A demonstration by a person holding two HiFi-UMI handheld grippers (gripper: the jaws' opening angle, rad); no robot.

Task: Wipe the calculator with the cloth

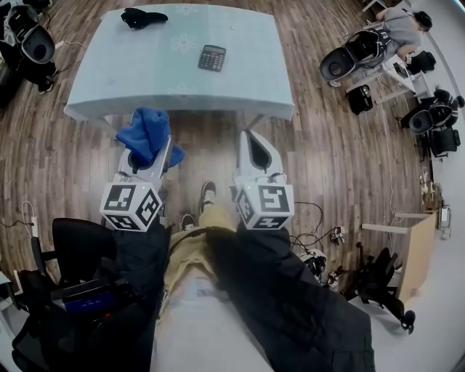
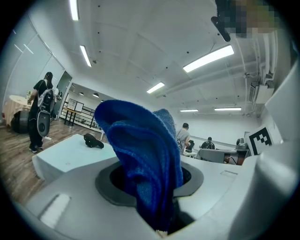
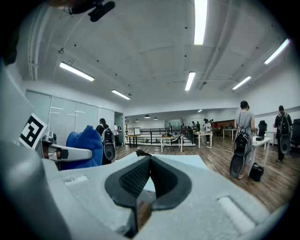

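**While the calculator lies untouched on the table, a blue cloth is clamped in the left gripper**

Where the head view looks steeply down, a pale blue-green table [image 1: 145, 80] fills the upper middle of the frame above a dark wooden floor [image 1: 327, 145]. The black calculator [image 1: 211, 57] lies flat on the table, right of centre, with bare tabletop all around it. A crumpled black object [image 1: 142, 17] lies near the table's far left corner, well apart from the calculator.

Below the table's near edge, both tools are held over the floor, well short of the calculator. The left gripper [image 1: 150, 149], at lower left of centre, has its jaws closed on the blue cloth [image 1: 145, 131], which bunches up and spills over the jaw tips. In the left gripper view the cloth [image 2: 140, 154] rises from between the jaws and fills the middle of the frame, with the table [image 2: 70, 152] behind it at the left.

The right gripper [image 1: 252, 145], at right of centre, holds nothing. In the right gripper view its black pads [image 3: 136, 178] are pressed together. The cloth [image 3: 82, 145] shows at the left of that frame.

The person's legs and one shoe [image 1: 207, 195] show between the two grippers.
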